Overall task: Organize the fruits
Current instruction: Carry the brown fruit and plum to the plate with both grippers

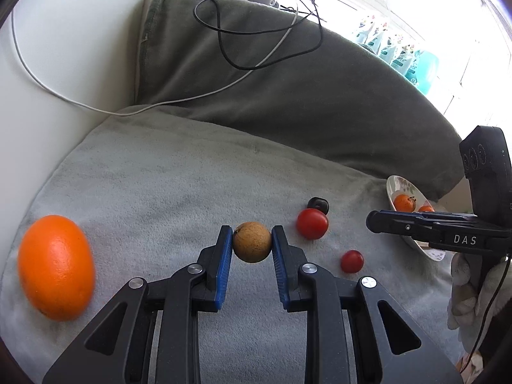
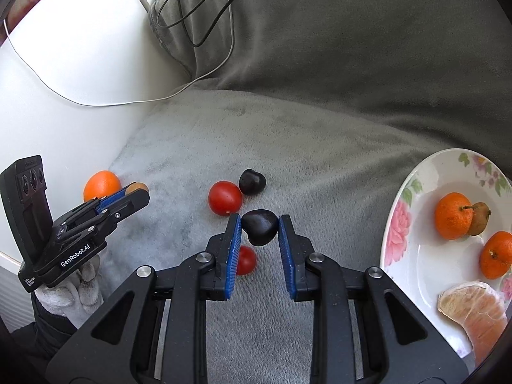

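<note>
My left gripper [image 1: 252,244] is shut on a small round brown fruit [image 1: 252,242], held just above the grey blanket [image 1: 153,172]. My right gripper [image 2: 259,228] is shut on a dark purple cherry-like fruit [image 2: 260,227]. A second dark fruit [image 2: 252,181], a larger red tomato [image 2: 224,197] and a small red tomato [image 2: 247,260] lie on the blanket below. A big orange [image 1: 55,267] rests at the left. The flowered white plate [image 2: 416,224] at the right holds two tangerines [image 2: 453,215], a small pear [image 2: 480,218] and a peeled citrus segment [image 2: 473,307].
A grey cushion [image 1: 288,89] rises behind the blanket, with black and white cables [image 1: 256,51] draped over it. A white wall panel [image 1: 64,64] stands at the left. Gloved hands [image 2: 70,291] hold both tools. Teal packages [image 1: 412,57] stand by the window.
</note>
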`<state>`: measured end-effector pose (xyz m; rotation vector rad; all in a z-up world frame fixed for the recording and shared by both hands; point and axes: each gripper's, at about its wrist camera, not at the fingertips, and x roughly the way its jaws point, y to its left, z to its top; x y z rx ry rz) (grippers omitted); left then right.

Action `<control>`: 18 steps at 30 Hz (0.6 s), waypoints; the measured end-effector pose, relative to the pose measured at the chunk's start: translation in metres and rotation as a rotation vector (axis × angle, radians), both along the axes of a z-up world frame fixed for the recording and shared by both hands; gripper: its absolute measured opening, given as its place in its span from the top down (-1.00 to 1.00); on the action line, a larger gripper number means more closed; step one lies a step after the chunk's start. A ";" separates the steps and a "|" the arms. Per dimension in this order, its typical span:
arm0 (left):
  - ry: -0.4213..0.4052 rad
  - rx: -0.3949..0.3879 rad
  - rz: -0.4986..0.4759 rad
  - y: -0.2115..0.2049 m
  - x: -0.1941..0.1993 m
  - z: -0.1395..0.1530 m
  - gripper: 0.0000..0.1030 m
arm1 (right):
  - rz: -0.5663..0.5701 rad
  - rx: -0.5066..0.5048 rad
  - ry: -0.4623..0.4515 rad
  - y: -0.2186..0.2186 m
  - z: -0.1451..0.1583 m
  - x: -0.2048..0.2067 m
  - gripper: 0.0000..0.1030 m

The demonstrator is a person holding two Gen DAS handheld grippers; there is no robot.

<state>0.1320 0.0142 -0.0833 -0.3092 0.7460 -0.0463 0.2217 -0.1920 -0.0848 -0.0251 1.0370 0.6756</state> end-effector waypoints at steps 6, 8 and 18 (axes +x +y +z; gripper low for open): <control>-0.025 -0.007 -0.046 -0.023 -0.001 0.011 0.55 | -0.038 0.020 -0.026 -0.024 0.012 -0.002 0.52; -0.031 -0.009 -0.063 -0.032 0.001 0.014 0.55 | -0.051 0.024 -0.035 -0.033 0.016 -0.003 0.52; -0.048 -0.021 -0.159 -0.082 0.011 0.025 0.55 | -0.129 0.042 -0.074 -0.081 0.029 0.004 0.52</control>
